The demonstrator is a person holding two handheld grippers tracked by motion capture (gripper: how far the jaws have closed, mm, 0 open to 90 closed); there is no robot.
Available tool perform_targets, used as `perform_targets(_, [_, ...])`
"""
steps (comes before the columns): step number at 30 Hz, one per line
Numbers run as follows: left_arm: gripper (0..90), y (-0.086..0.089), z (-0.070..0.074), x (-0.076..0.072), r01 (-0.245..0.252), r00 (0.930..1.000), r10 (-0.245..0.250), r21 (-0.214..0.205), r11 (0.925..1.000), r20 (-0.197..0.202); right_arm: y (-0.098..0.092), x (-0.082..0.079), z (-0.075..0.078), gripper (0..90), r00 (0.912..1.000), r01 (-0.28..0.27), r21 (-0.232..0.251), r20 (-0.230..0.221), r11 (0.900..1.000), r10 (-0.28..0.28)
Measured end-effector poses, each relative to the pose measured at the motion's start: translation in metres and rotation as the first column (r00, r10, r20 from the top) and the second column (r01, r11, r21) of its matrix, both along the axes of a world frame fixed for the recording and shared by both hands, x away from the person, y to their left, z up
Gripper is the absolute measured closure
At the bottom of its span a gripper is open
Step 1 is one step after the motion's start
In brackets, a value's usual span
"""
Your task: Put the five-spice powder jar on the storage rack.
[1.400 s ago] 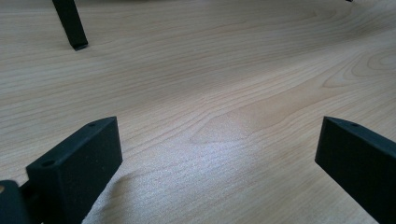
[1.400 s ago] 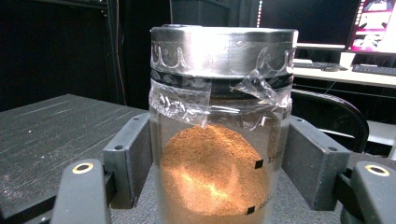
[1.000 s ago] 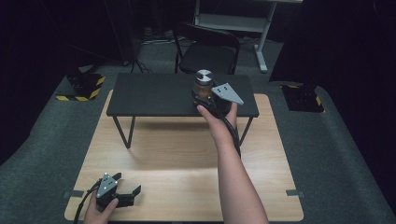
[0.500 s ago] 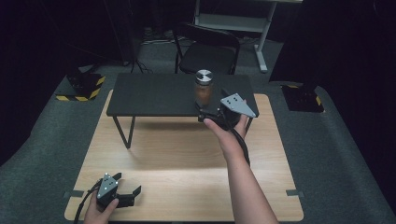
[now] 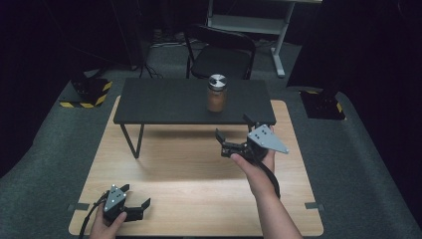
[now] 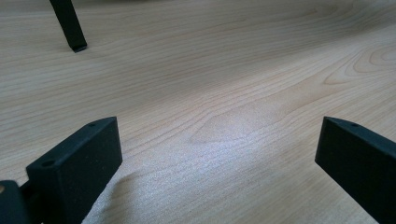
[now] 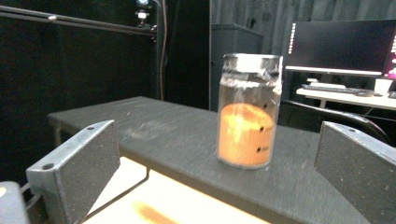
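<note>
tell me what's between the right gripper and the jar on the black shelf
Nothing: in the right gripper view only bare black shelf lies between the open right gripper and the jar.

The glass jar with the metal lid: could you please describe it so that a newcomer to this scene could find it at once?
Start at the light wooden table, on which a low black bench-like shelf stands at the far side. On the right half of that shelf stands an upright clear glass jar with a silver metal lid, part-filled with orange-brown powder. It is the sole item on the shelf, just beyond the open right gripper.
</note>
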State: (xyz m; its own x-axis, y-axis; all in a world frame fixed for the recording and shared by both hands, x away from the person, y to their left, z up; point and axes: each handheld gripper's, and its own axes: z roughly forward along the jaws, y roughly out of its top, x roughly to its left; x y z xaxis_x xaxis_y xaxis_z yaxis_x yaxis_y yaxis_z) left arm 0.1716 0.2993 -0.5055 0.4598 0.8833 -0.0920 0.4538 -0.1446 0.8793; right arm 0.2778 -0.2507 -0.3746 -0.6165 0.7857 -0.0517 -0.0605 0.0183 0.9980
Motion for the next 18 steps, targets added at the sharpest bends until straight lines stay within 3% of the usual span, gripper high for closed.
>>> perform_targets(4, [0.9, 0.0, 0.0, 0.0, -0.002, 1.0, 0.002, 0.0, 1.0, -0.001, -0.008, -0.011, -0.008, 0.1, 0.9999, -0.012, -0.001, -0.001, 0.9999, 0.012])
perform_targets(18, [0.9, -0.001, 0.0, -0.001, -0.005, 1.0, 0.005, 0.003, 1.0, 0.003, -0.046, -0.067, -0.057, 0.1, 0.9992, -0.015, -0.013, -0.038, 0.9998, 0.014])
